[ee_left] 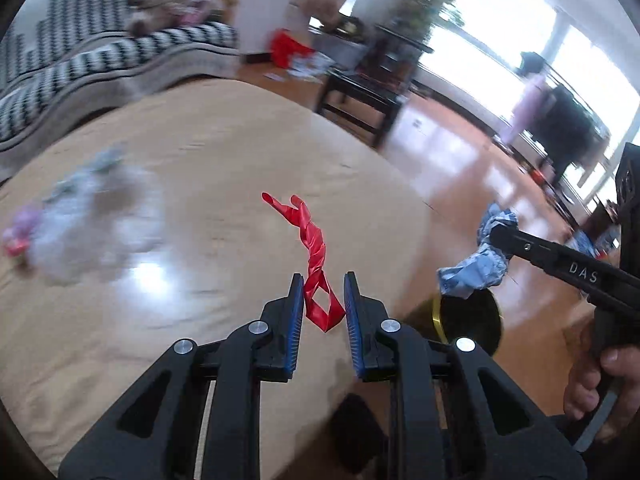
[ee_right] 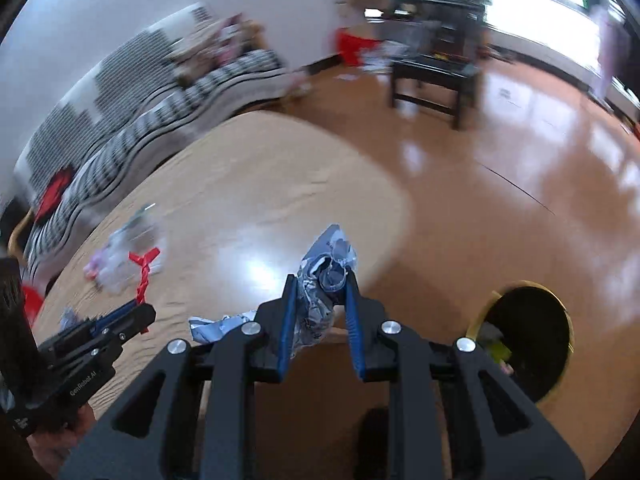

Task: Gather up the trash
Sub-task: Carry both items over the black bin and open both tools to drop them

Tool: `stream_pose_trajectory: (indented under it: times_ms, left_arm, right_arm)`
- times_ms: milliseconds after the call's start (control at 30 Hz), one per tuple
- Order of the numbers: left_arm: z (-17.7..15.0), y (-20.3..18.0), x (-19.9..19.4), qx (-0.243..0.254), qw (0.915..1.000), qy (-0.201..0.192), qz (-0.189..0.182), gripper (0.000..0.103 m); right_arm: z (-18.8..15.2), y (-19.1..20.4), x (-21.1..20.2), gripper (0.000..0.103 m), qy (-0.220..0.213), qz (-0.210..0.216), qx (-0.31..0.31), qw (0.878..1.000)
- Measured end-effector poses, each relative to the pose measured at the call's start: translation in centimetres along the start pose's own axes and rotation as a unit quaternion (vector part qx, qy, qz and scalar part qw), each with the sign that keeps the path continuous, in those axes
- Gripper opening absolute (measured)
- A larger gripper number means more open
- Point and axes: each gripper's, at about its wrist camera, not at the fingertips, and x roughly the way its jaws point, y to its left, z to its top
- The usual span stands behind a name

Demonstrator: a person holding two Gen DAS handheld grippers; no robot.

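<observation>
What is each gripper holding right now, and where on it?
Left gripper pinches the red ribbon at its lower looped end. Right gripper clamps the crumpled blue-grey wrapper around its middle.

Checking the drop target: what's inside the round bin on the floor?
In the right wrist view, the round bin has a dark interior with some yellow-green and pale scraps near its left wall. The rest is in shadow, and the gripper frame covers its lower left part.

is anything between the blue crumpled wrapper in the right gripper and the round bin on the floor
Nothing visible. The right gripper holds the blue crumpled wrapper above the table edge, and the round bin sits open on the bare floor to its right, with only air between.
</observation>
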Motion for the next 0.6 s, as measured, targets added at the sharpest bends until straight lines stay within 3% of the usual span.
stream_pose_trajectory:
  times_ms: [267, 467, 600]
  left_arm:
    - [-1.3, -12.1, 7.8, 0.072, 0.9917, 0.052, -0.093, 0.02]
    - [-3.5, -19.5, 14.6, 0.115, 0.977, 0.102, -0.148, 0.02]
    - [-4.6, -22.4, 17.8, 0.123, 0.9716, 0.123, -0.161, 0.02]
  right_arm:
    - [-1.9, -15.3, -2.8, 0.024, -0.015, -0.082, 0.128, 0.988]
    - [-3.5, -24.1, -2.7, 0.024, 0.006, -0.133, 0.206, 0.969]
    - [-4.0, -27.2, -2.2, 0.024, 0.015, -0.138, 0.237, 0.961]
